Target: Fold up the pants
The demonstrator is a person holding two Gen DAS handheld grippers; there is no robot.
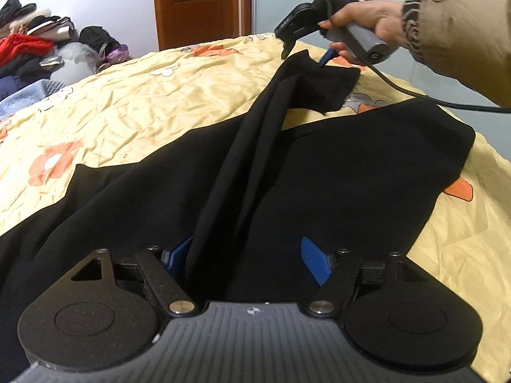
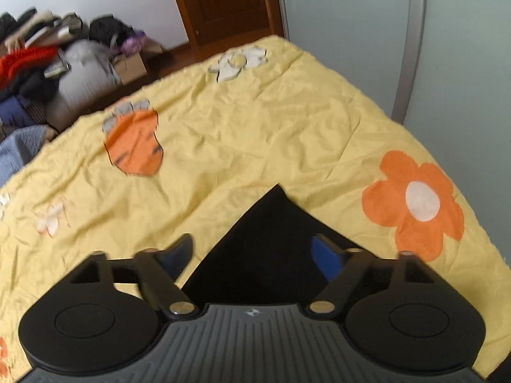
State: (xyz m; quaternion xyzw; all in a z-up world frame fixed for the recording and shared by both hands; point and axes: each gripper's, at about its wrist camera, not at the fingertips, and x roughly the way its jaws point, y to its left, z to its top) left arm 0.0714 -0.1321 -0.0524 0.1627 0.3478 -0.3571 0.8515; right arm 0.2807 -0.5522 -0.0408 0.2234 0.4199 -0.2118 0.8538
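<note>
One pair of black pants (image 1: 287, 172) lies on the yellow flowered bedspread (image 1: 134, 102), a ridge of cloth running from near to far. The left gripper (image 1: 249, 261) tilts down over the near end, jaws wide, the ridge between its blue pads (image 1: 314, 260) unpinched. At the far right a hand (image 1: 367, 22) angles the right gripper (image 1: 303, 54) down over the far corner, jaws apart, nothing gripped

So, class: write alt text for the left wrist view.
Black pants lie on a yellow floral bedspread, a raised fold between the open left gripper fingers. Beyond, a hand holds the right gripper over the far end.
</note>
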